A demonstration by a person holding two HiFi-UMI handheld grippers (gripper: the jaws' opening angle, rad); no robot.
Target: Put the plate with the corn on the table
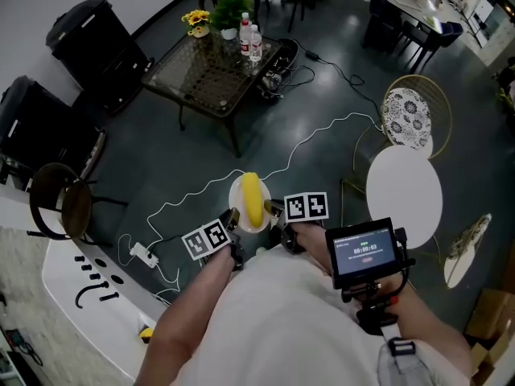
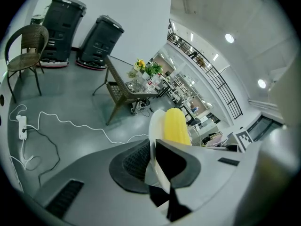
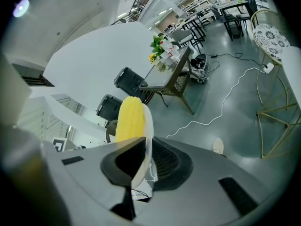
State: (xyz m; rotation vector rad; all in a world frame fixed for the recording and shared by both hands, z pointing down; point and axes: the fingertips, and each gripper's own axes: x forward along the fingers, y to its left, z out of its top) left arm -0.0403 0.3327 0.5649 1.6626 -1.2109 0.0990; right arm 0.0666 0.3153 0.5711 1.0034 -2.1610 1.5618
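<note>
Below you spreads the grey floor (image 1: 338,95), and the dark square table (image 1: 211,71) stands on it well ahead of you, with the white round table (image 1: 404,190) closer in on your right. You hold the white plate (image 1: 236,202) in the air over the floor, between those two tables and touching neither. Your left gripper (image 1: 233,215) has its jaws pinched onto the plate's left edge; in the left gripper view the rim (image 2: 156,126) runs straight into the narrow gap between them (image 2: 153,159). Your right gripper (image 1: 271,208) is clamped the same way on the plate's right edge, the rim (image 3: 147,126) caught between its jaws (image 3: 143,159). The yellow corn (image 1: 253,198) lies lengthwise along the middle of the plate, pointing away from you, and shows beside the rim in both gripper views (image 2: 176,126) (image 3: 129,119). Two bottles (image 1: 250,40) and a small pot of flowers (image 1: 197,20) stand at the dark table's far corner.
</note>
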